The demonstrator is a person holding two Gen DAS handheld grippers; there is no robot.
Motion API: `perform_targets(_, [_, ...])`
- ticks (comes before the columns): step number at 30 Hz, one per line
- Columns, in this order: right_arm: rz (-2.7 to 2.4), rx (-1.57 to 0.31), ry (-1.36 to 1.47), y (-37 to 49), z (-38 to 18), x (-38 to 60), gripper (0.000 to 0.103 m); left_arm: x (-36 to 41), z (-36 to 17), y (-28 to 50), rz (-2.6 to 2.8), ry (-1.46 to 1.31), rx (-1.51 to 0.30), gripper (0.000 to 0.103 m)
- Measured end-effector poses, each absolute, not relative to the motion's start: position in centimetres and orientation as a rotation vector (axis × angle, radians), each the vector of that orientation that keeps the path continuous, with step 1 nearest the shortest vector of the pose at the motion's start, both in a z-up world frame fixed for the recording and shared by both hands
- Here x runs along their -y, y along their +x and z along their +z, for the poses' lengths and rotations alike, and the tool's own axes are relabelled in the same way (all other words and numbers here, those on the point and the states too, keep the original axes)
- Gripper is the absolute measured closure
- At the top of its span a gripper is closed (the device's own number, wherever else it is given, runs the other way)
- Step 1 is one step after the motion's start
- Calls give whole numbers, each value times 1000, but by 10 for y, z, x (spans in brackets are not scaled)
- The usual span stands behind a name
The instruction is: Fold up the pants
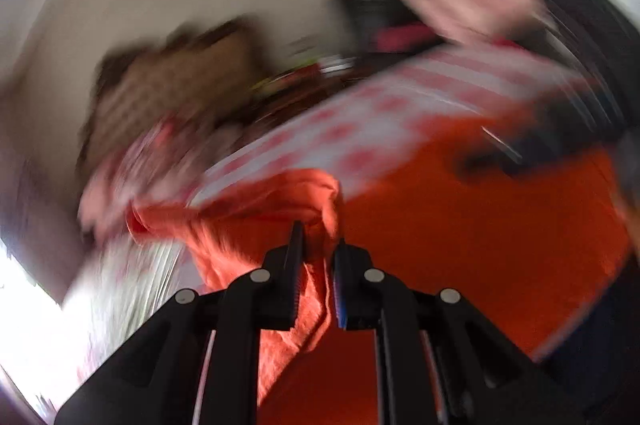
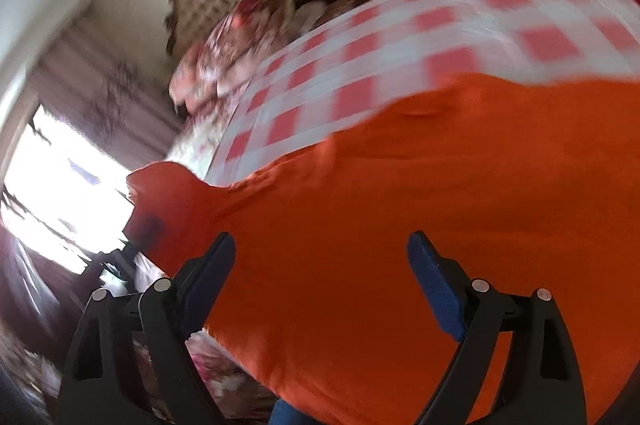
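My left tongs (image 1: 318, 245) pinch bunched edge of orange pants (image 1: 460, 245), ready to pull it over for fold. My right tongs (image 2: 322, 245) spread wide, hold nothing. Pants lie on checked bed cover (image 2: 400, 37), cover at 12 o'clock.

Left gripper (image 1: 318, 241): black plastic linkage arms, four round silver pivot pins, ribbed black fingers (image 1: 295, 265), blue pad edge showing. Right gripper (image 2: 322, 245): same black frame, silver pins, flat blue pads (image 2: 436, 285) on both fingers.
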State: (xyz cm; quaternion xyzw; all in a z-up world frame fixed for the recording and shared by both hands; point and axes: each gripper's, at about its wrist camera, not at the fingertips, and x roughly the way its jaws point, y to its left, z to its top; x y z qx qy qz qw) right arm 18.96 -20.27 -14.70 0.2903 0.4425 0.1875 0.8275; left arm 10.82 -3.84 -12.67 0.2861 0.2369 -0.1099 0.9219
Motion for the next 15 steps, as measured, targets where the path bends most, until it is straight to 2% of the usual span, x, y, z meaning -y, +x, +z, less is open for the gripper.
perform_targets(2, [390,-941,665,180,-154,226,17,77,-165,88,-307,657,-475,90])
perform_targets(5, [421,-943,696,176,-156,241,17,91,-194,72,-326,658,-466,90])
perform_targets(10, [454,-953,744,186,-157,248,17,73,-187,69,-309,565,-431,90])
perform_targets(15, [482,-1050,740,204,-168,234,17,76,-179,66,-310,543,-396,90])
